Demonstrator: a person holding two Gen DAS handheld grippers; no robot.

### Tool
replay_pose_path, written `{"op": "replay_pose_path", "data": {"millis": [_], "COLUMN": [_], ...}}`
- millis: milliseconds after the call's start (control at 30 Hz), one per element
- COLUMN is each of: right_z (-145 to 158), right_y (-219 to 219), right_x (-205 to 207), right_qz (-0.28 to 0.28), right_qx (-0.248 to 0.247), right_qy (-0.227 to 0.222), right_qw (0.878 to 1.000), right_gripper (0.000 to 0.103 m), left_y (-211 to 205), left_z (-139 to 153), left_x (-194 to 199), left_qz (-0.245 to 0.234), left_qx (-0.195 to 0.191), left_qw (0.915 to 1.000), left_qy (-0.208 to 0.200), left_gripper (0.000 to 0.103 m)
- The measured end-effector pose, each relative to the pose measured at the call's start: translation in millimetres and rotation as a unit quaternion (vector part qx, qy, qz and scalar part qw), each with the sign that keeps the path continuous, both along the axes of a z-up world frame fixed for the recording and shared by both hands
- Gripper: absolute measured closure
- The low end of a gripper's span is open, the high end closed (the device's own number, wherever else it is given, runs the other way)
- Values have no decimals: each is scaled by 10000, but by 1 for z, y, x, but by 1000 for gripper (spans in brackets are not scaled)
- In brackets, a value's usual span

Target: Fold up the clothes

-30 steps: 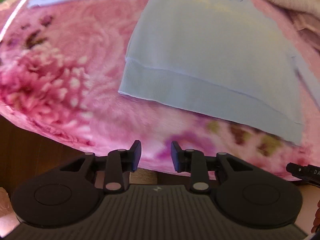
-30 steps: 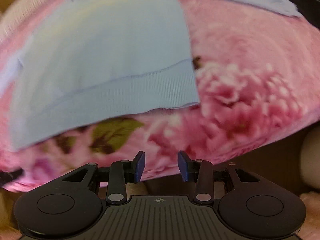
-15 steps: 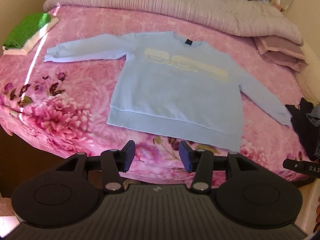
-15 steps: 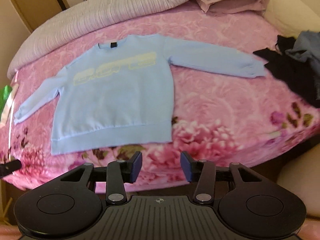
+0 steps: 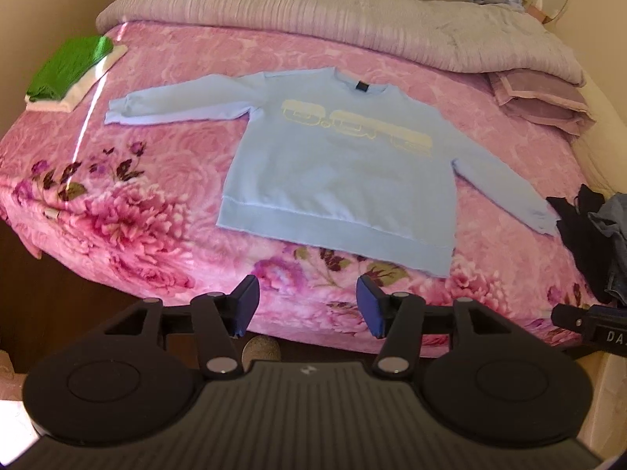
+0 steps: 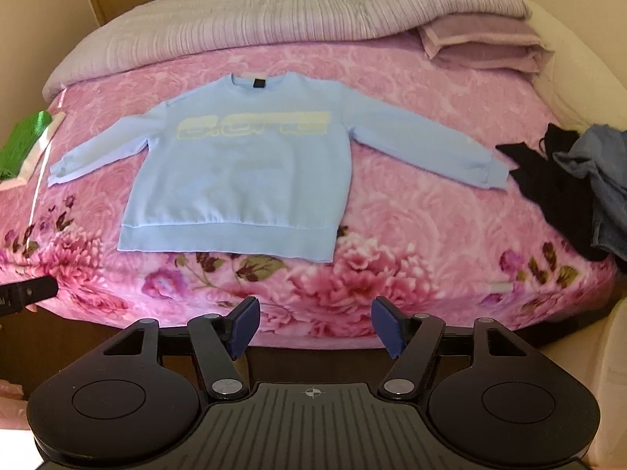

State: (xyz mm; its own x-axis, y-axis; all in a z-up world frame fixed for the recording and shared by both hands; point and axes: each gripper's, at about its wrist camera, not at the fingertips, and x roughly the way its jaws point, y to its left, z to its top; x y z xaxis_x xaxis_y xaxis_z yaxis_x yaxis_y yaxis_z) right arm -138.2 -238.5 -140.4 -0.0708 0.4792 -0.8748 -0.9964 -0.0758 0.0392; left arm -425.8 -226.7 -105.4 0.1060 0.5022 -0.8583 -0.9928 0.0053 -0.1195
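Distance had opened between both grippers and the light blue sweatshirt [image 5: 337, 180]: 1 second earlier its ribbed hem filled each wrist view at close range, and now the whole garment showed, laid out well ahead of the fingers. The left gripper [image 5: 305, 310] and the right gripper [image 6: 315, 326] each had their blue-padded jaws spread wide with nothing between them, wider than 1 second before. This suggested the spreading-out step was finished and no fold had begun yet; the next likely move was a reach for a sleeve or shoulder.

The sweatshirt lay flat, front up, on a pink floral bedspread [image 5: 129, 231], its hem nearest the grippers and its collar farthest away. A pale yellow print ran across the chest. Both sleeves stretched outward, 1 to each side, the cuffs well apart from the body. The fabric looked smooth, with almost no wrinkles.

Ahead and to the left of the left gripper, a folded green cloth [image 5: 66, 68] sat on a white one. Ahead and to the right of the right gripper, a heap of dark clothes [image 6: 548, 180] and denim lay just beside the right cuff. Beyond the collar, a lilac quilt [image 6: 274, 19] was bunched along the far end of the bed.
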Motion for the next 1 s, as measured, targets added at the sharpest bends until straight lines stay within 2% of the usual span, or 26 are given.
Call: {"op": "replay_pose_path", "data": {"millis": [400, 1000], "right_z": [22, 15], "right_y": [-3, 0], "right_x": [14, -15], "right_qz": [-20, 376], "right_qx": [217, 55], "right_qy": [61, 258], "right_qw": [9997, 9989], "right_gripper": [36, 36], "left_y": [-3, -24], "left_z": [33, 38], "left_x": [17, -10], "left_qz": [-121, 270], "left_qx": [279, 201], "left_qw": [9995, 9988], "left_qy": [66, 360], "left_gripper": [46, 45]}}
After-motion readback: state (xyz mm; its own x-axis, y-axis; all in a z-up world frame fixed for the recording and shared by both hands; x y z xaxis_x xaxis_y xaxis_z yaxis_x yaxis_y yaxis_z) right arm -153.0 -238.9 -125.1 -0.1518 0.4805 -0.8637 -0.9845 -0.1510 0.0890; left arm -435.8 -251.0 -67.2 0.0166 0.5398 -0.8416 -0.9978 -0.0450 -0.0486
